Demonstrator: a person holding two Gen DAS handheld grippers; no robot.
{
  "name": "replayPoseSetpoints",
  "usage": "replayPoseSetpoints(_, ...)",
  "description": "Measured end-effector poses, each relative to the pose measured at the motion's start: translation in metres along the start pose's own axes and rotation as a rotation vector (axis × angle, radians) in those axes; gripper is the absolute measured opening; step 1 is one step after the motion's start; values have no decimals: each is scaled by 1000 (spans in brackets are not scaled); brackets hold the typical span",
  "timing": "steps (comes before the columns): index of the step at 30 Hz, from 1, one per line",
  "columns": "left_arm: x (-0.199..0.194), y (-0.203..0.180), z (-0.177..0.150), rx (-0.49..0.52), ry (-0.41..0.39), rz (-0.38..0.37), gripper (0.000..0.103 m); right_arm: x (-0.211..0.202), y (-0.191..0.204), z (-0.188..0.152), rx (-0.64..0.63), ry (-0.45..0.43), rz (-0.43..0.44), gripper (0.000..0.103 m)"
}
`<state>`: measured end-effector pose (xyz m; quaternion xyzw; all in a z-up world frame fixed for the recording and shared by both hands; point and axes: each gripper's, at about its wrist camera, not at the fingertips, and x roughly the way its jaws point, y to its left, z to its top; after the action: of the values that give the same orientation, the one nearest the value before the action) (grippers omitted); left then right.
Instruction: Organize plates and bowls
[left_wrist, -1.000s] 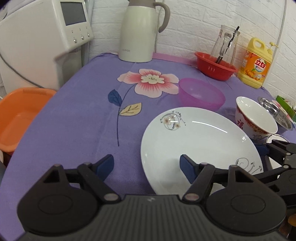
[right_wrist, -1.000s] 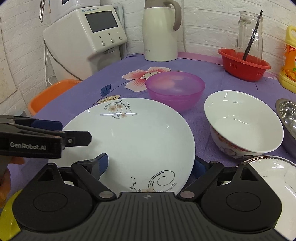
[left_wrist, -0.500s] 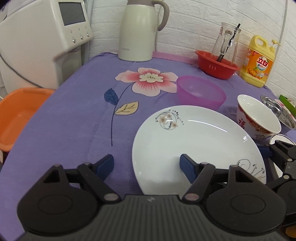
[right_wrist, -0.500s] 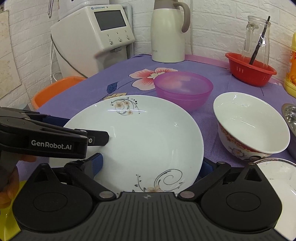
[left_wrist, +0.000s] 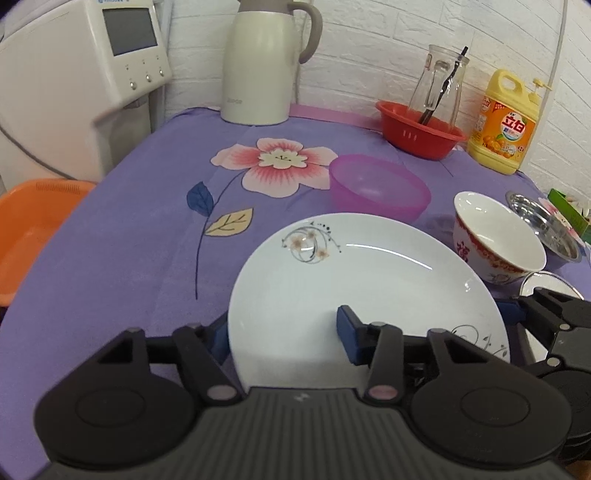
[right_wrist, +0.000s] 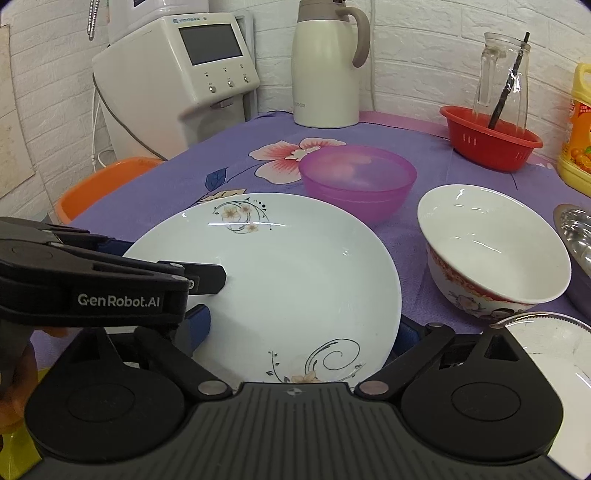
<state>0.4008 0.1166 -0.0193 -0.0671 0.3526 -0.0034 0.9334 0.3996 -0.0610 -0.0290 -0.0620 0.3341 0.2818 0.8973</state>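
Your left gripper (left_wrist: 282, 334) has its jaws over the near-left rim of the white plate (left_wrist: 369, 291): one blue pad sits on the plate's upper face, the other is tucked under the rim at the left. The jaws have just been closing with the rim between them; whether the pads now press on it, I cannot tell. From the right wrist view the same gripper (right_wrist: 207, 291) reaches in from the left, its upper finger lying on the plate (right_wrist: 295, 280).

Your right gripper (right_wrist: 301, 326) straddles the plate's near edge, jaws wide apart, one pad at each side of the rim, not clamped.

The plate lies on the purple cloth of the table (left_wrist: 122, 236), toward its near edge. Just behind it stands the pink plastic bowl (left_wrist: 380, 186); to the plate's right, the white bowl with red pattern (left_wrist: 498, 238), and a steel bowl (left_wrist: 543, 225) near the right edge. Far edge: red basket (left_wrist: 419, 131), kettle (left_wrist: 260, 62).
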Motion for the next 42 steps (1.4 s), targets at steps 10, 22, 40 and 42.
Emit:
replayPoseSetpoints(10,-88,-8,-11,28,-121,-10,45,-75,32,5,-26,-105,-2,103)
replayPoseSetpoints(22,-140,-10,-109,23,-53,-38,46,-136,81,-84,9,-43,-31,103)
replayPoseSetpoints(40,-152,-16,-107,42,-191,-17,67,-147,70,-101,34,-141,-96,103)
replayPoseSetpoints(42,-157,-21,-97,35,-212,-42,68,-159,59,-99,75,-183,-95,103)
